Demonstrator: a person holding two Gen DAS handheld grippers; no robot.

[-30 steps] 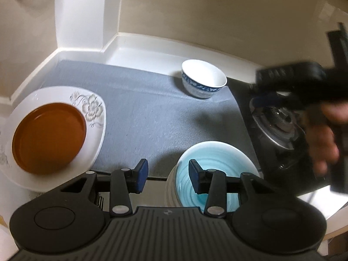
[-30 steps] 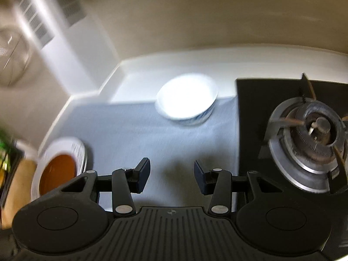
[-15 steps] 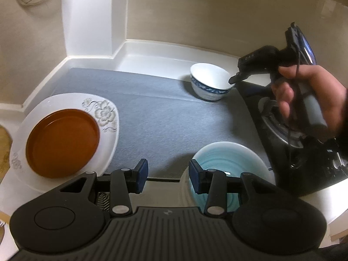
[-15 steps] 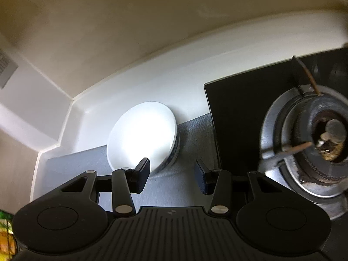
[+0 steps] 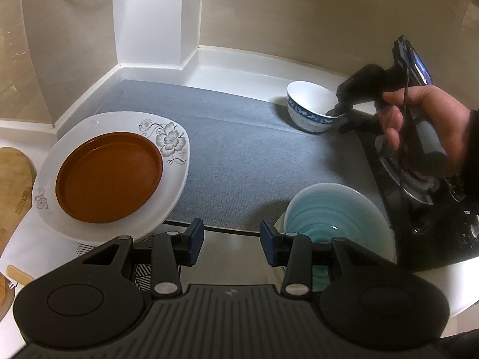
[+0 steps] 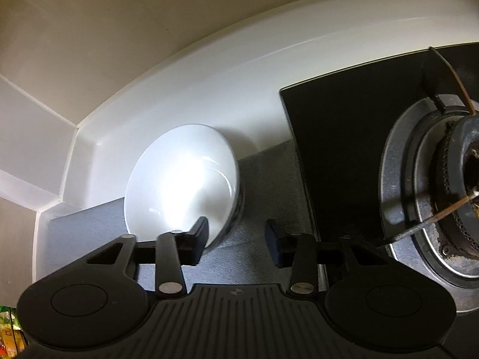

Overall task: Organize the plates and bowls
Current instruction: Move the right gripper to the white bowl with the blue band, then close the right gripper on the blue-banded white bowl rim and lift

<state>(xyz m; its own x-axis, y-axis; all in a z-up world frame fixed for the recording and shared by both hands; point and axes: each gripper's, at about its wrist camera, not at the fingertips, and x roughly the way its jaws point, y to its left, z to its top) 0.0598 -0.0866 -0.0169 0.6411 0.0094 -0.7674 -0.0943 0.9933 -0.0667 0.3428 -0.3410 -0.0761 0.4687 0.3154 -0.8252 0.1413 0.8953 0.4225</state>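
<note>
Both wrist views steeply downward, sharing the white bowl (image 5: 312,106) (image 6: 182,184).

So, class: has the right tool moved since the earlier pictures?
Yes. The right tool has come down onto the white bowl's rim beside the stove, its jaws closing.

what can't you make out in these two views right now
- Blue-patterned bowl: whether the right claw already pinches its rim; one finger sits inside, jaws just closing, contact unclear in both views.
- Teal bowl: near side and what it sits in, hidden by the left claw in the left wrist view.
- Wooden board: cut off by the left edge.
- Stove burner: cut off by the right edge.
</note>
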